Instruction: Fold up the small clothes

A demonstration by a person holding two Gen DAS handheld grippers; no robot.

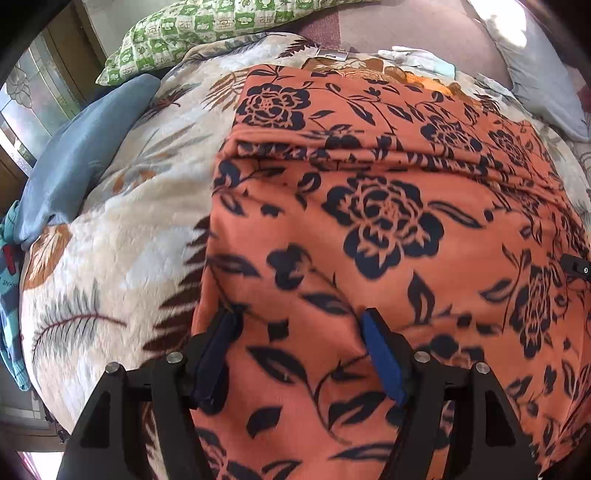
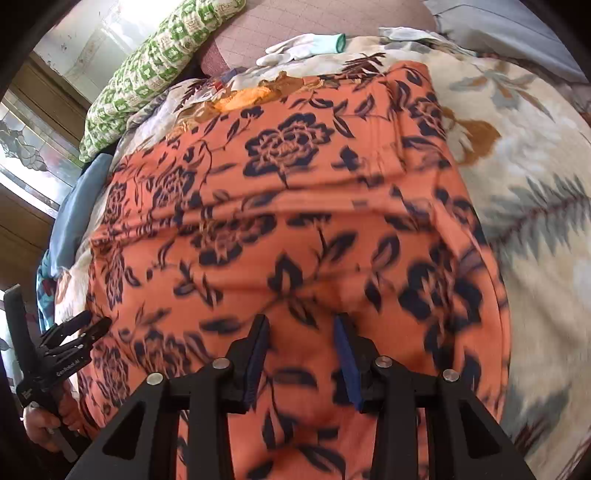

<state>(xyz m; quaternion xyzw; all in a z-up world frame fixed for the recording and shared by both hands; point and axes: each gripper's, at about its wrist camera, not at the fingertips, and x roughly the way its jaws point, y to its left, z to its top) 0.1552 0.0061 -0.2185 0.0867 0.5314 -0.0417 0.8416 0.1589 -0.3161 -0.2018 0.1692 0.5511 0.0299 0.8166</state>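
Observation:
An orange garment with dark blue flowers (image 1: 388, 229) lies spread on a cream leaf-print blanket (image 1: 122, 240), with one folded layer across its far part. It also fills the right wrist view (image 2: 295, 229). My left gripper (image 1: 301, 317) is open just above the garment's near left part, its blue pads wide apart and nothing between them. My right gripper (image 2: 301, 321) is open above the garment's near middle, empty. The left gripper also shows at the left edge of the right wrist view (image 2: 96, 323), held in a hand.
A green checked pillow (image 1: 207, 29) and a blue pillow (image 1: 85, 155) lie at the far left. White gloves (image 2: 306, 46) rest beyond the garment. A grey-blue cushion (image 1: 546, 85) is at the far right. A striped teal cloth (image 1: 9, 288) hangs at the left edge.

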